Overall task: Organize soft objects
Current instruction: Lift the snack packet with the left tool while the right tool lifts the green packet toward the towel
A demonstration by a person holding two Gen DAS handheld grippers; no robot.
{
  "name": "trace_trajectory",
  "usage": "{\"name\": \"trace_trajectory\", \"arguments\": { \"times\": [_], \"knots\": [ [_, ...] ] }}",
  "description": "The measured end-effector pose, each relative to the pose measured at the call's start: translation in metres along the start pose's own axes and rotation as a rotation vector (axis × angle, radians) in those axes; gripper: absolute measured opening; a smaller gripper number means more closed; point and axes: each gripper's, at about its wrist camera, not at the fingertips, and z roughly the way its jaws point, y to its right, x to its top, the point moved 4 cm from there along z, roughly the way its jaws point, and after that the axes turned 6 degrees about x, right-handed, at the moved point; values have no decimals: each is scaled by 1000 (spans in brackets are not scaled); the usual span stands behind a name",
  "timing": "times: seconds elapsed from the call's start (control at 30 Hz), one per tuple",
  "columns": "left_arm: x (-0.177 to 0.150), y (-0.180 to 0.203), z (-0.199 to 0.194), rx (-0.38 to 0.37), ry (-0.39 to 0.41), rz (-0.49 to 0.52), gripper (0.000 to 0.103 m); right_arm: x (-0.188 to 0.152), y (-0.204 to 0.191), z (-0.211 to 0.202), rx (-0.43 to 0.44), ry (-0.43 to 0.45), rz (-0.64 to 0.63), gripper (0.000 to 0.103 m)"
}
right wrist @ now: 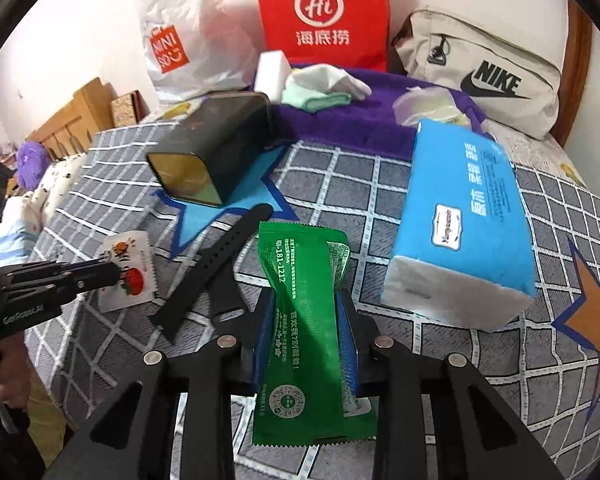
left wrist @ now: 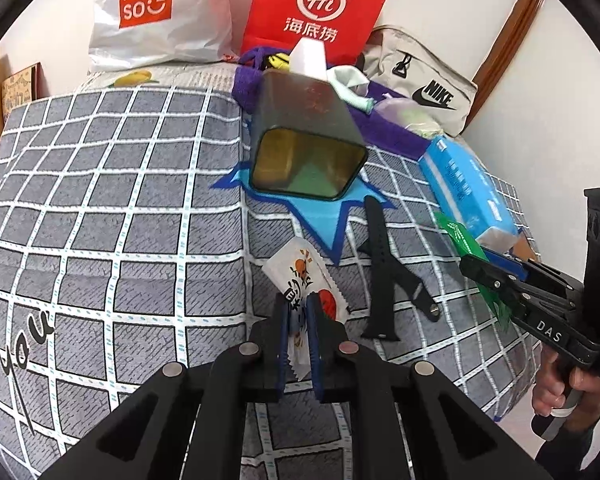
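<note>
The left claw (left wrist: 298, 312) pinches a white sachet (left wrist: 300, 276) with orange print above the checked bed (left wrist: 112, 208), and the right claw (right wrist: 306, 308) pinches a green sachet (right wrist: 304, 312) printed "40-181-1212". Behind the open tin (left wrist: 308, 148) stand a white "MINISO" bag (left wrist: 152, 12), a red "Hi" bag (left wrist: 320, 4) and a beige "NIKE" bag (left wrist: 424, 84). Only the left view shows "DAS" on the right claw and "you" on the bed — only the right view shows the blue tissue pack (right wrist: 464, 216) whole and "GenRobot.AI" on the left claw.
</note>
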Motion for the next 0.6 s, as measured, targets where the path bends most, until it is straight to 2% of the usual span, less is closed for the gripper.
{"name": "trace_trajectory", "arguments": {
  "times": [0.13,0.33,0.6],
  "knots": [
    [6,6,-13,-24,17,-8,9,2,-2,-12,19,18,-18,30],
    [16,15,-30,-19,54,1,9,9,-1,-27,42,49,-25,30],
    [40,32,-43,-20,88,21,9,29,8,-52,33,97,-47,30]
  ]
}}
